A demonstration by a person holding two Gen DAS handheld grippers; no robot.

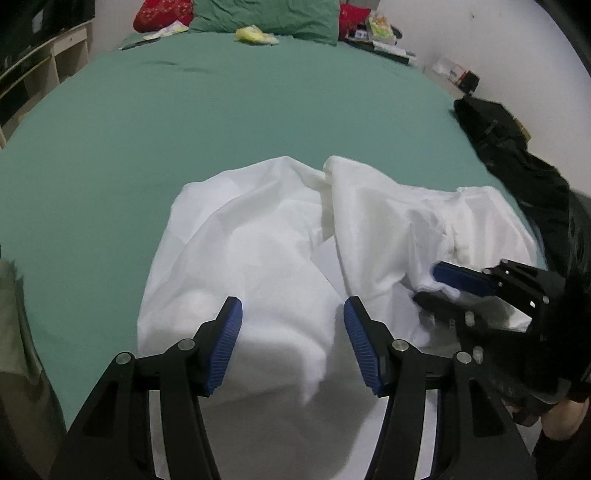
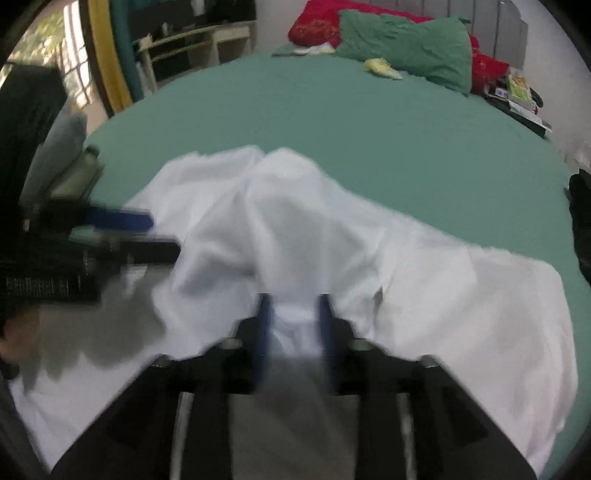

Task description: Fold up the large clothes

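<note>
Left wrist view: my left gripper [image 1: 293, 345] is hovering over the white garment [image 1: 280, 236], jaws standing wide apart, blue pads [image 1: 227, 343] clear of the cloth, nothing between them. The garment is lying crumpled on the green bed sheet [image 1: 184, 122], bunched into two humps at its far edge. My right gripper [image 1: 437, 282] is coming in from the right edge, its tips at the garment's right-hand fold; a bit of white cloth is sitting around the upper blue pad, but I can't tell from here whether it's pinched. A dark garment [image 1: 517, 155] is lying at the bed's right edge. Green pillow [image 1: 266, 14] and red pillow [image 1: 162, 14] are sitting at the head of the bed.

Right wrist view: blurry. My right gripper [image 2: 294, 332] is sitting low over the garment [image 2: 406, 266], jaws partly apart, white cloth showing in the gap between the fingers [image 2: 264, 332]; the pads are not looking pressed onto it. My left gripper [image 2: 159, 236] is showing at the left, jaws parted, at the garment's left side. Sheet [image 2: 332, 110] is stretching beyond, pillow [image 2: 406, 48] at the far end.
</note>
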